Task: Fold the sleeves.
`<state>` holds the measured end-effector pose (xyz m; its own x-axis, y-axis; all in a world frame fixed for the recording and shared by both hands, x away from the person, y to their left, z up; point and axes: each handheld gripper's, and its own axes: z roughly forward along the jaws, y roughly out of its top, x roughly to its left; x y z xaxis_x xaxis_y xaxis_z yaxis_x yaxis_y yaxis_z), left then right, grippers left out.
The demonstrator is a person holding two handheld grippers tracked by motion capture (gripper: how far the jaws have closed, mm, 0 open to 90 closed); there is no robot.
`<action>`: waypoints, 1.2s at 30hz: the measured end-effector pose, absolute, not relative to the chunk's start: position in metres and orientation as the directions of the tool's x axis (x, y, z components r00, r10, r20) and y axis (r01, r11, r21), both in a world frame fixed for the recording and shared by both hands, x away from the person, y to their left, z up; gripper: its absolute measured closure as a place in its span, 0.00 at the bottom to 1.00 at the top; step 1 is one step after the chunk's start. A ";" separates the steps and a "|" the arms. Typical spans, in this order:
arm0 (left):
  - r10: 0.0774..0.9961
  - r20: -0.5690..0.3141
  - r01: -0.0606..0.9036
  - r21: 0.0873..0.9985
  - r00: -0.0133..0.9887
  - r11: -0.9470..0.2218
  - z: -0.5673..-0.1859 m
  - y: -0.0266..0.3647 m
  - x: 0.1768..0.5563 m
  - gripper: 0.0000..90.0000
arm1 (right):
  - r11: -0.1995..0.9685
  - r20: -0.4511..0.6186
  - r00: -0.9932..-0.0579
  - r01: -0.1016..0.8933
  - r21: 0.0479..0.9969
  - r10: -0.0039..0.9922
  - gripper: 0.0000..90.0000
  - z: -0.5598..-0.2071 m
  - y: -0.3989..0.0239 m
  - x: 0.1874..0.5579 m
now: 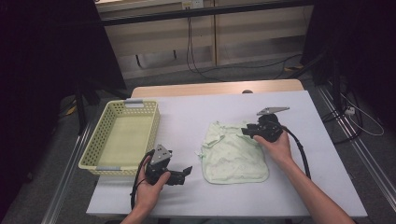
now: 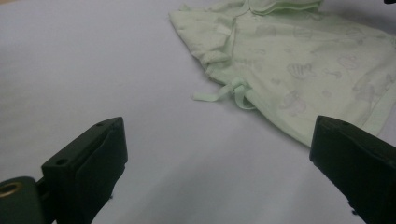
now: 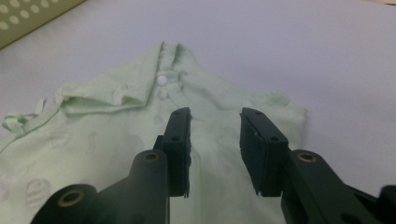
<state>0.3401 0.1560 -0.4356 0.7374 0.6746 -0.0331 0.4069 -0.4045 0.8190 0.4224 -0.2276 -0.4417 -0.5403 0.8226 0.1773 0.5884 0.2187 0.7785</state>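
While the garment (image 1: 235, 154) lies outside, the basket (image 1: 103, 136) holds nothing.

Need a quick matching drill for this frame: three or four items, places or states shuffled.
Items:
1. pale green baby garment
2. yellow perforated plastic basket
3. left hand-held gripper
4. right hand-held gripper

Places or states:
A. jaws wide apart over bare white table
B. lying flat mid-table
C. at the table's left edge
D. jaws part open above the garment's top edge

Pairs: 1-B, 2-C, 3-A, 4-D
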 end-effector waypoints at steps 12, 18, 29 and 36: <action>0.673 -0.028 0.405 0.817 0.740 -0.411 -0.436 0.155 0.340 0.05 | 0.346 0.078 -0.578 0.585 0.734 0.813 0.82 -0.442 -0.239 0.389; 0.670 -0.029 0.404 0.817 0.742 -0.412 -0.436 0.155 0.340 0.05 | 0.391 0.047 -0.588 0.592 0.705 0.807 0.84 -0.451 -0.238 0.385; 0.668 -0.026 0.402 0.817 0.743 -0.414 -0.436 0.155 0.339 0.05 | 0.461 -0.046 -0.599 0.562 0.687 0.799 0.93 -0.456 -0.232 0.385; 0.670 -0.031 0.406 0.816 0.741 -0.412 -0.436 0.155 0.340 0.05 | 0.410 0.023 -0.596 0.579 0.705 0.803 0.99 -0.453 -0.237 0.387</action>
<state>0.3402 0.1547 -0.4364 0.7414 0.6703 -0.0308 0.4060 -0.4116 0.8159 0.3866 -0.2370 -0.4531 -0.5960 0.8027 0.0228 0.5788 0.4097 0.7051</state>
